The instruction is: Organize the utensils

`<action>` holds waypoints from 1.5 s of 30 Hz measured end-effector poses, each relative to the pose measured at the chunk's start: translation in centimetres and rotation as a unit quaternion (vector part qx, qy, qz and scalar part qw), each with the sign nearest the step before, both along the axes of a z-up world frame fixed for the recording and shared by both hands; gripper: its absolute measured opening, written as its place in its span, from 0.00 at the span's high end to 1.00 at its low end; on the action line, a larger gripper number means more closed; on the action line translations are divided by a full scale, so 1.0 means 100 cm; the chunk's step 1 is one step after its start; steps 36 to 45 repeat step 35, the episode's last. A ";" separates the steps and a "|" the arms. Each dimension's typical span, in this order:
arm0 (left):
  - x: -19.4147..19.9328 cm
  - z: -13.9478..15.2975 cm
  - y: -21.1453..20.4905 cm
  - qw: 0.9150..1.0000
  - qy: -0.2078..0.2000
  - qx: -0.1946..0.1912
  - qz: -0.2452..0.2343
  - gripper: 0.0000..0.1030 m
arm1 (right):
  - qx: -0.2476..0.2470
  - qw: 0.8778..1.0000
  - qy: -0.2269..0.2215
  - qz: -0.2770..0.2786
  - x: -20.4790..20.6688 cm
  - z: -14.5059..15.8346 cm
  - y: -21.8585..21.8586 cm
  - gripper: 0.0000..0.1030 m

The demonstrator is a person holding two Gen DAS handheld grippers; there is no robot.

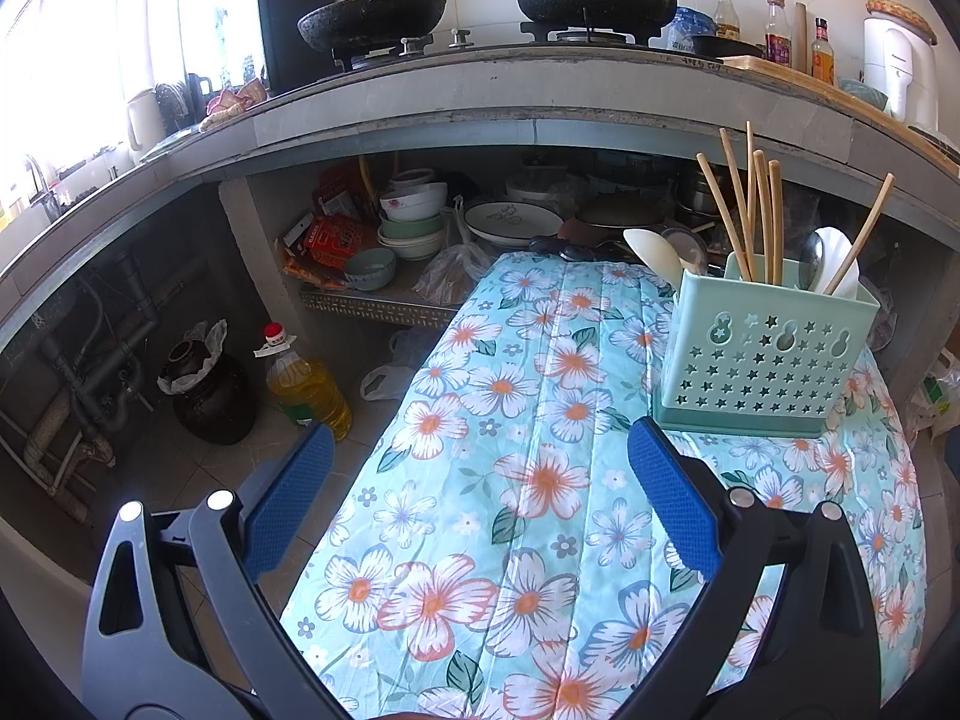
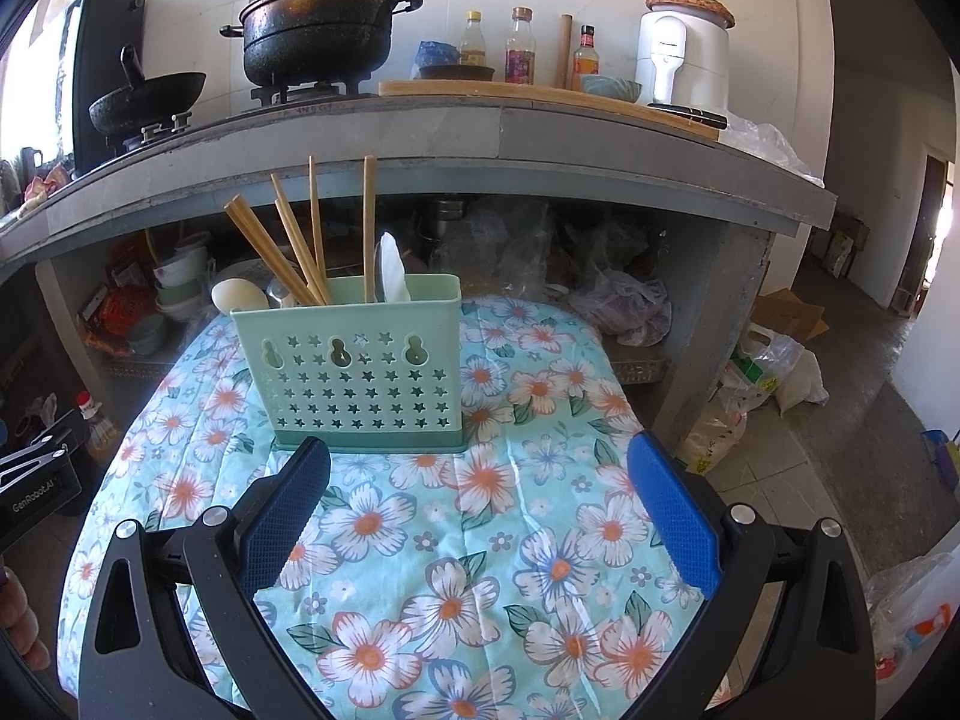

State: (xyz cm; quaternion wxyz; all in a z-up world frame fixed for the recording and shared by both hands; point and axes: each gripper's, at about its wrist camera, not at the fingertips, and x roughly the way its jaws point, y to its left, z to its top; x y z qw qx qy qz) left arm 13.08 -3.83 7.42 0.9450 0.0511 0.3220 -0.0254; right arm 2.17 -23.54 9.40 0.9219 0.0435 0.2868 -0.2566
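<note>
Both your claws are spread wide with nothing between the blue pads: the left claw (image 1: 480, 480) hangs over the near-left part of the flowered cloth (image 1: 528, 480), and the right claw (image 2: 480, 480) sits just in front of the mint-green utensil caddy (image 2: 354, 372), its left pad nearly at the caddy's base but not touching as far as I can tell. The caddy (image 1: 762, 360) is your landmark here, standing upright on the cloth toward the far end, right of the left claw. Inside it you've got a bunch of wooden chopsticks (image 2: 300, 240) leaning at different angles, plus a white spoon (image 2: 393, 270) and what looks like a metal spoon (image 1: 810, 255) toward its right side. Just behind the caddy on the left, a pale spoon (image 2: 237, 294) and another metal one lie at the cloth's far edge. Further back, under the grey counter (image 2: 420, 132), stacked bowls (image 1: 414, 216) and plates (image 1: 513, 222) sit on a shelf left of the caddy. Up on the counter above it there's a black stockpot (image 2: 318, 30), a wok (image 1: 372, 15) and some bottles (image 2: 519, 45).
</note>
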 end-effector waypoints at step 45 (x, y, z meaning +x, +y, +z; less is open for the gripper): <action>0.000 0.000 0.001 1.000 0.000 -0.002 0.000 0.08 | 0.003 1.000 -0.003 0.001 0.002 0.003 0.001 0.06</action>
